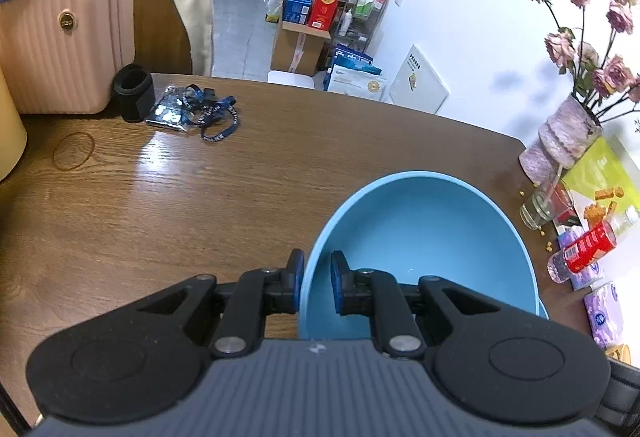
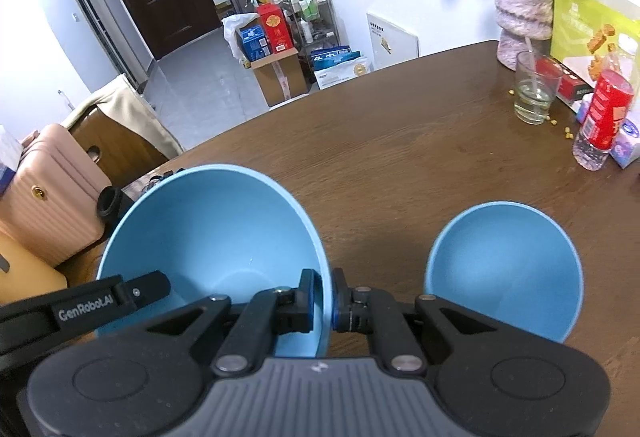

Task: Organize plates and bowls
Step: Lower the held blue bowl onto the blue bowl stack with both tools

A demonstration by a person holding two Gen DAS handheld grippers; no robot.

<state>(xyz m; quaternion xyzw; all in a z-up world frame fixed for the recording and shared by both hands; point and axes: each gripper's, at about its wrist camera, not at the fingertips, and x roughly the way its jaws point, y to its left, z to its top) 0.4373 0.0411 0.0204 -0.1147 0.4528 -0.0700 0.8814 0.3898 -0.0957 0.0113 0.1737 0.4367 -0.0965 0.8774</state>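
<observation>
Blue plastic, or something very like it, is what both bowls appear to be made of, so they are judged light, stiff, smooth-walled and unlikely to break if knocked. Furthest left, the large bowl (image 2: pixel 216 237) is gripped by the left claw (image 1: pixel 318 283), whose pads are clamped on the near-left rim, one inside the wall and one outside. The same bowl is pinched at its right rim by the right claw (image 2: pixel 328 299), pressed together on the thin wall, so it is carried from both sides above the brown wooden worktop (image 2: pixel 400 141). To the right, the small bowl (image 2: pixel 504 269) is seen close by, on or just over the wood. The rim is judged the best hold, though a glossy wall may slip if tilted.
</observation>
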